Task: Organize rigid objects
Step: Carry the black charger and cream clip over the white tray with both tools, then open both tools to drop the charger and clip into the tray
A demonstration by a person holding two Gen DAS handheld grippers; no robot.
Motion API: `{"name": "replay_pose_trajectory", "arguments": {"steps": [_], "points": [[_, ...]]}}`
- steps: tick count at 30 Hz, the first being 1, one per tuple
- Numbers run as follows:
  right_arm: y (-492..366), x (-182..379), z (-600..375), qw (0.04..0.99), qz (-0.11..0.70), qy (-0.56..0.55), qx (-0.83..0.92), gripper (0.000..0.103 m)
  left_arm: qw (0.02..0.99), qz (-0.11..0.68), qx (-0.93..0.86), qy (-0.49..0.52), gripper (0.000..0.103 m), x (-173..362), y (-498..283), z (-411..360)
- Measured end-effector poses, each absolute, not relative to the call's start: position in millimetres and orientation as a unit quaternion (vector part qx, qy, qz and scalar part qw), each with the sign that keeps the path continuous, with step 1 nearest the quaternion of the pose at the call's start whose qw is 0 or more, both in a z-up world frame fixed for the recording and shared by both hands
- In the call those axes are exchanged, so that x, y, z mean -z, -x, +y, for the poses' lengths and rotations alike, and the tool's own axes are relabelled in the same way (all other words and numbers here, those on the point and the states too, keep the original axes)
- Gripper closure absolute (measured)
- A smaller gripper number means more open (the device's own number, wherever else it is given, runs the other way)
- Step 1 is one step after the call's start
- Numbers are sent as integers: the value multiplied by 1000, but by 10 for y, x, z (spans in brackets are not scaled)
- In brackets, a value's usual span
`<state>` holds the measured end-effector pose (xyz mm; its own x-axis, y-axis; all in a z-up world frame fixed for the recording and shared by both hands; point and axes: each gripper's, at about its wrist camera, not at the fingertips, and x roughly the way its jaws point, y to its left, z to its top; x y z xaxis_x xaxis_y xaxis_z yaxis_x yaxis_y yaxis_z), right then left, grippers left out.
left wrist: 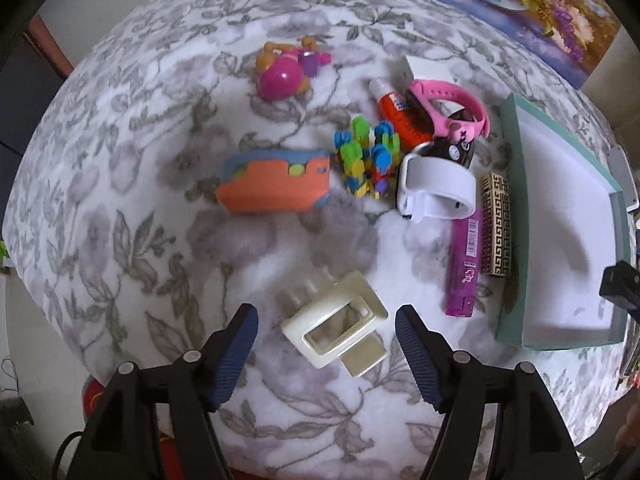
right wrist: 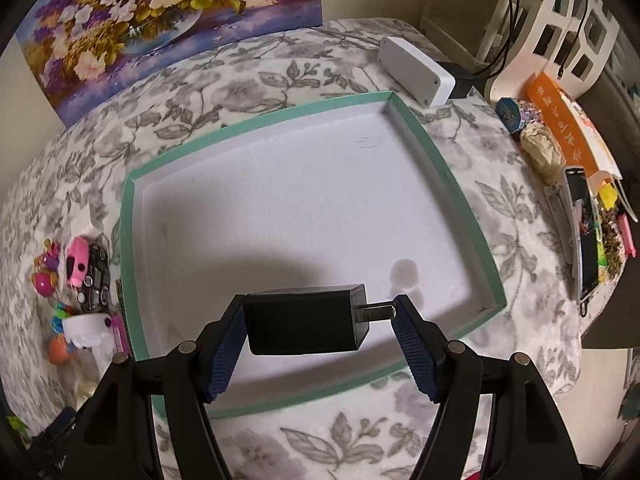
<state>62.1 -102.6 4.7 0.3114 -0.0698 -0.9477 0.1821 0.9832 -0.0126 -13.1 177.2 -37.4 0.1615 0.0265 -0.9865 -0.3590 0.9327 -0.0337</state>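
A black plug adapter [right wrist: 306,320] is held in the right gripper [right wrist: 320,334], clamped end to end: one pad bears on the body, the other on the tip of the metal prongs [right wrist: 374,313]. It is suspended above the near part of the empty teal-rimmed tray [right wrist: 448,168], apparently clear of the tray floor, though contact cannot be fully excluded. The left gripper [left wrist: 326,354] is spread wide and holds nothing; a cream hair claw clip [left wrist: 336,326] lies on the floral-covered table [left wrist: 120,220] between its fingertips, not visibly touched by either pad. The remaining items are grouped left of the tray: an orange and blue toy [left wrist: 276,180], a cluster of coloured plastic pieces [left wrist: 366,158], a white watch band [left wrist: 438,188], a pink watch [left wrist: 450,108], a purple tube [left wrist: 464,264] and a patterned gold case [left wrist: 496,224] just beside the tray wall. Risks are assessed as follows. Purchase on the prong tip is slender, so the adapter could pivot or slip out before it is lowered, and could bounce on the tray floor. The clip is angled across the left gripper's line of closure; an off-centre closure could twist it aside or spring it open. The soft cover may let it tilt under pressure.
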Motion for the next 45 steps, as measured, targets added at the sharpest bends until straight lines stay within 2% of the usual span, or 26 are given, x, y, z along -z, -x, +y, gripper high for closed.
{"name": "replay_pose_trajectory", "arguments": {"steps": [4,9,14,18,24,35,45], "points": [[-598,-48,-1021,809,581,-49,76,30,747,641,-123,126,29,459,152,1761],[-618,-15,-1011,806,586,-50,72,30,745,646,-123,111,42,562,90,1716],[-671,-2,-1082,804,587,-63,72,30,754,637,-116,110,42,519,19,1653],[-754,16,-1167,804,585,-74,76,30,786,601,-100,108,42,186,-1,1588],[-954,66,-1341,807,577,-85,92,30,827,556,-60,51,42,-242,-424,1109],[-1173,147,-1632,816,559,-85,118,30,826,564,-3,-13,42,-23,-1255,177],[-1272,215,-1726,816,560,-86,117,30,823,568,5,-25,42,118,-1518,-101]]}}
